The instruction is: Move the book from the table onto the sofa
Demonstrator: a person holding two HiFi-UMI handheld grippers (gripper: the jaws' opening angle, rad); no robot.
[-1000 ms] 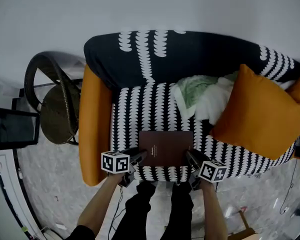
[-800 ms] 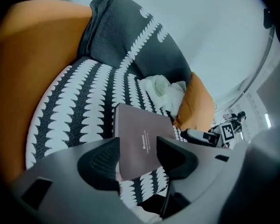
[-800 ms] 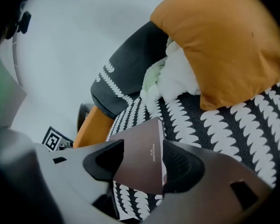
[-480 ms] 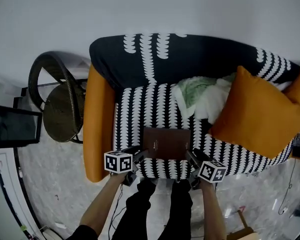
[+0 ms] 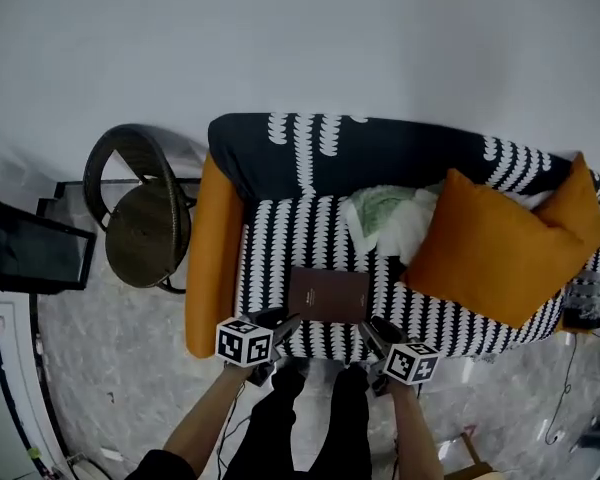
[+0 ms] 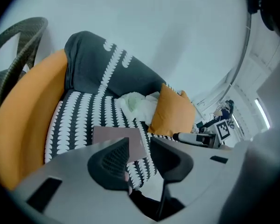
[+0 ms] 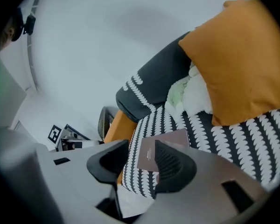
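Observation:
The brown book lies flat on the seat of the black-and-white patterned sofa, near its front edge. The book shows past the left jaws, and the book shows beyond the right jaws too. My left gripper hangs just in front of the book's left corner, lifted clear of it. My right gripper hangs off the book's right corner, also clear. Both pairs of jaws are closing with nothing between them.
An orange cushion leans at the sofa's right, with a crumpled white and green cloth beside it. The sofa has an orange left armrest. A dark wicker chair stands to the left on the marble floor.
Both grippers have let go of the book and risen away from it toward the sofa's front edge. The book stays on the seat. The whole view has pulled back.

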